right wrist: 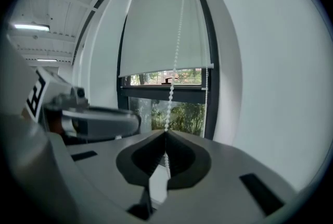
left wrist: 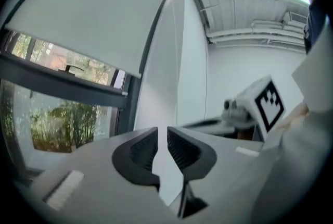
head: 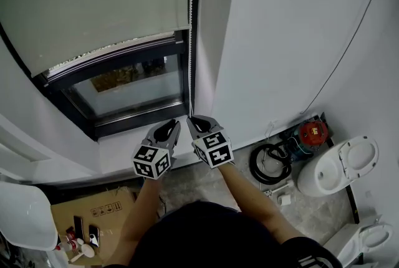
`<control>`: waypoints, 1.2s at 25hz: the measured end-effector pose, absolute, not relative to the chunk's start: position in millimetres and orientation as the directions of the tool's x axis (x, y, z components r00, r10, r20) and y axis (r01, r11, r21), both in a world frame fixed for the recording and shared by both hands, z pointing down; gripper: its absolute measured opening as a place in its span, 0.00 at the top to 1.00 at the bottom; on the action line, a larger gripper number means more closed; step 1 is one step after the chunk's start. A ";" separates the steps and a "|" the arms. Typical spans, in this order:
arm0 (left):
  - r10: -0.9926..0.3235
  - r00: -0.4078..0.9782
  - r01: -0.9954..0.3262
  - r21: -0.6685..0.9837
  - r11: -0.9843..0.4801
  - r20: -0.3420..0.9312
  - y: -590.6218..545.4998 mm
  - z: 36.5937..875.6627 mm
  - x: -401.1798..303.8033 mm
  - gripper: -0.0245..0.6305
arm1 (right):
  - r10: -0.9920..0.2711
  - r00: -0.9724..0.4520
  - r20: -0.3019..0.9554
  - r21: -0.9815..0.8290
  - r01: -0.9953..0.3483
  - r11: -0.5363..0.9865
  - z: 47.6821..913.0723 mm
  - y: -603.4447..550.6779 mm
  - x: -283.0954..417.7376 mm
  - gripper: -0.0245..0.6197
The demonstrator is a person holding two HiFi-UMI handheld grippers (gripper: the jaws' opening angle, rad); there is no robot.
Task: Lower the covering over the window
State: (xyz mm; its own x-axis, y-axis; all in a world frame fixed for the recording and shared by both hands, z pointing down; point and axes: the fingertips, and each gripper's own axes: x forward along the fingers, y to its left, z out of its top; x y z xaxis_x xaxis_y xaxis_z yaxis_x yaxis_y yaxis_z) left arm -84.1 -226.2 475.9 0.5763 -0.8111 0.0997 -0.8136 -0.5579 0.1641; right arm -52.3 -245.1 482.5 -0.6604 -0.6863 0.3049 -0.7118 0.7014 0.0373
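A pale roller blind [head: 93, 5] covers the upper part of the dark-framed window [head: 124, 89]; glass shows below its bottom bar. A white bead chain [head: 190, 23] hangs down the window's right side. My right gripper [head: 194, 120] is shut on that chain near the sill, and in the right gripper view the bead chain [right wrist: 174, 61] runs straight down into the closed right gripper [right wrist: 165, 134], with the blind [right wrist: 161, 25] behind it. My left gripper [head: 171, 125] sits just left of it. In the left gripper view the left gripper [left wrist: 162, 134] stands a little open with nothing between its pads.
On the floor to the right stand a white toilet [head: 340, 167], a red device [head: 313, 131] and a coiled black hose [head: 268, 164]. A cardboard box [head: 93, 214] with small items and a white rounded object [head: 22, 214] lie at the lower left.
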 end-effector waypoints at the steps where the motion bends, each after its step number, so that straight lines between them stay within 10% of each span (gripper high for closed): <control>1: -0.813 0.579 -0.810 0.152 -0.566 0.062 -228.3 452.5 -84.4 0.89 | -0.685 -0.662 0.304 0.037 -0.711 0.703 482.4 -245.1 -52.8 0.94; 14: -0.763 0.645 -0.764 -0.034 -0.644 -0.044 -260.7 311.3 -43.3 0.89 | -0.675 -0.674 0.301 0.053 -0.695 0.717 480.4 -240.6 -58.5 0.94; 30: -0.765 0.643 -0.766 0.012 -0.643 0.047 -267.2 349.5 -38.5 0.94 | -0.641 -0.652 0.404 0.064 -0.680 0.731 522.5 -232.2 -60.0 0.94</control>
State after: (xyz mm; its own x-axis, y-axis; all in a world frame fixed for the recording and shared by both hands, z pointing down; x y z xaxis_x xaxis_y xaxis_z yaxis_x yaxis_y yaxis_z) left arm -38.5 -267.2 349.5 0.6428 -0.7646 0.0473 -0.7657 -0.6431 0.0121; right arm -60.0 -232.2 522.5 -0.6522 -0.6414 0.4040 -0.6795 0.7309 0.0635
